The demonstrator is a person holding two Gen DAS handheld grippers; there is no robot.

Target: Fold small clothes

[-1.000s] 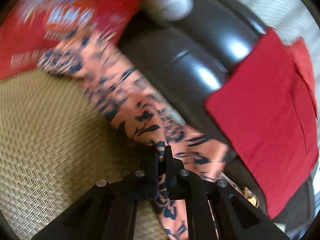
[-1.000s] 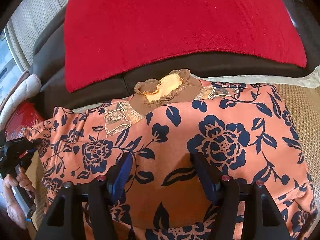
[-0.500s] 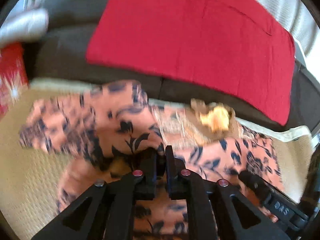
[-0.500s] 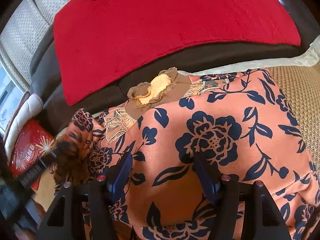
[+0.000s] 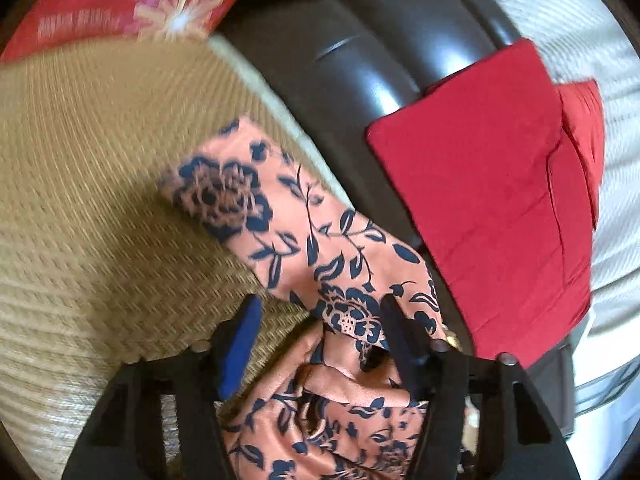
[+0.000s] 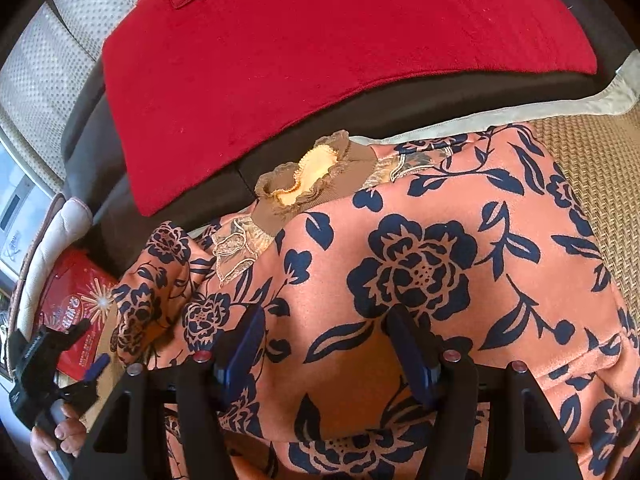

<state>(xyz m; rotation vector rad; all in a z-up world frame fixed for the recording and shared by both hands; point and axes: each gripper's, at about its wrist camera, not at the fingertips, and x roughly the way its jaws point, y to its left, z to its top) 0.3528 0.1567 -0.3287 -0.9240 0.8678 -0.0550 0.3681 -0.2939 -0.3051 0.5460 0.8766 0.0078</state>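
A small orange top with a navy flower print (image 6: 420,272) lies on a woven straw mat (image 6: 592,168), its brown ruffled collar (image 6: 312,184) toward the sofa. Its left sleeve (image 5: 248,208) lies loosely doubled back on the mat in the left wrist view. My left gripper (image 5: 320,320) is open and empty, just above the sleeve's shoulder end; it also shows at the left in the right wrist view (image 6: 86,346). My right gripper (image 6: 326,328) is open over the middle of the top, jaws apart on either side of the cloth.
A dark leather sofa edge (image 5: 360,92) with a red cloth (image 6: 320,52) runs behind the mat. A red printed packet (image 5: 132,4) lies at the mat's far left corner, also in the right wrist view (image 6: 76,312). A white armrest pad (image 6: 52,236) is beside it.
My left gripper was shut on the sleeve and carried it inward over the top, then opened, let it go and drew back to the left. The right gripper stayed open and still.
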